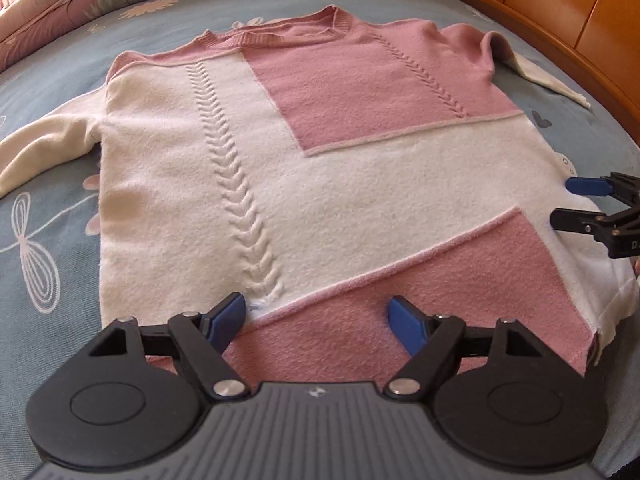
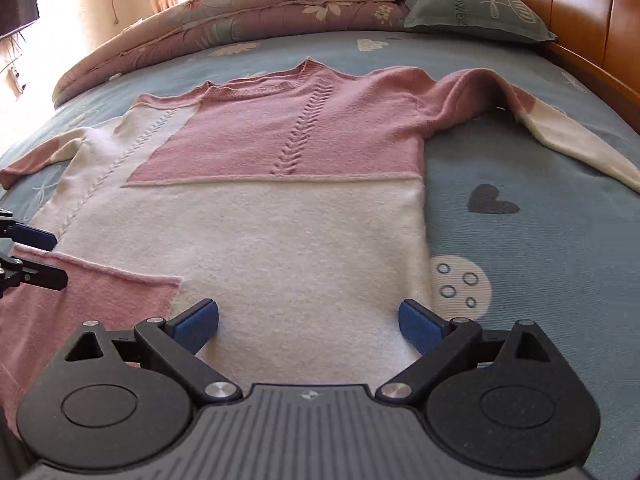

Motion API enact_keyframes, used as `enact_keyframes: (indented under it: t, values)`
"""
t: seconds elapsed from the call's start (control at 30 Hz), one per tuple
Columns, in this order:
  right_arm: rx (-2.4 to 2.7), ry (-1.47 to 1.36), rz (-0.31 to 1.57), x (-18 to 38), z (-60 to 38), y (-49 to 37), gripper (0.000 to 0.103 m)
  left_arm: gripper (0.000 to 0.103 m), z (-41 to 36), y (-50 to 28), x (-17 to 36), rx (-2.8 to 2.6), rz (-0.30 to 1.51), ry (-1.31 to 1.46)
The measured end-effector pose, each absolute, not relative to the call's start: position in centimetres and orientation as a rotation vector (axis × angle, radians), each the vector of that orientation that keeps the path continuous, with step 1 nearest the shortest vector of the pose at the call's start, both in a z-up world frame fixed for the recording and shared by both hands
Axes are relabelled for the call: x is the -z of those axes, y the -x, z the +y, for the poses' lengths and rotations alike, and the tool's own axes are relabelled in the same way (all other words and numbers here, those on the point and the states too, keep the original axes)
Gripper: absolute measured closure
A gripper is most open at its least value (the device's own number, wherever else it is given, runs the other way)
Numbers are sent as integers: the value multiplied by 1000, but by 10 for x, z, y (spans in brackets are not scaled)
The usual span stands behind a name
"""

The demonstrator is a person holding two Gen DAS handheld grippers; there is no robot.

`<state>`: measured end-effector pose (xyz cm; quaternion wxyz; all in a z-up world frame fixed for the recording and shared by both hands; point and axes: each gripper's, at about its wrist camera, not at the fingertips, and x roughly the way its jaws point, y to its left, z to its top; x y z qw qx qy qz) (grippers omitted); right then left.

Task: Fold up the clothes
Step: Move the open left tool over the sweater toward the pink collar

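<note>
The pink-and-cream sweater (image 1: 304, 168) is lying flat, face up, on the blue bedsheet (image 2: 540, 240); soft, floppy knit, likely stretching when lifted. I'm hovering my left gripper (image 1: 316, 320) and right gripper (image 2: 310, 320) wide open, holding nothing, over the hem, where I'm judging the corners best to pinch.

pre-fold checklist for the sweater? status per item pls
1. Sweater spread flat on bed: ok.
2. Both sleeves out to the sides: ok.
3. Left gripper open, nothing held: ok.
4. Right gripper open, nothing held: ok.
5. Grippers over the hem end, apart from each other: ok.
6. Pads touching the knit: cannot tell.
</note>
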<state>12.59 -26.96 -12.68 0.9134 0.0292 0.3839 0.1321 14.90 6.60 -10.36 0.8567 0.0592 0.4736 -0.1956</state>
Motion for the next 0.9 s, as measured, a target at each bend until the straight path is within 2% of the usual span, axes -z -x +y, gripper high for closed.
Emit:
enact_keyframes:
  t: [0.17,0.3,0.47,0.6,0.8,0.9]
  values:
    - [-292,-13,805,118,-267,-105,2,24,94,-147,89,370,1021,-59]
    - [-342,-22,794,108,-241,-113,0,24,80,-153,77,413,969,-92]
    - [-335,95,821,126,-211,-120,0,23,76,-159,99,392,1058,-130]
    - [-327,80,824,127,-216,-117,0,23,99,-145,94,389,1052,-111]
    - [-301,89,816,130,-213,-115,0,23,119,-122,73,382,1046,35]
    - [-302,85,813,130,-213,-114,0,20,118,-109,79,407,1086,96]
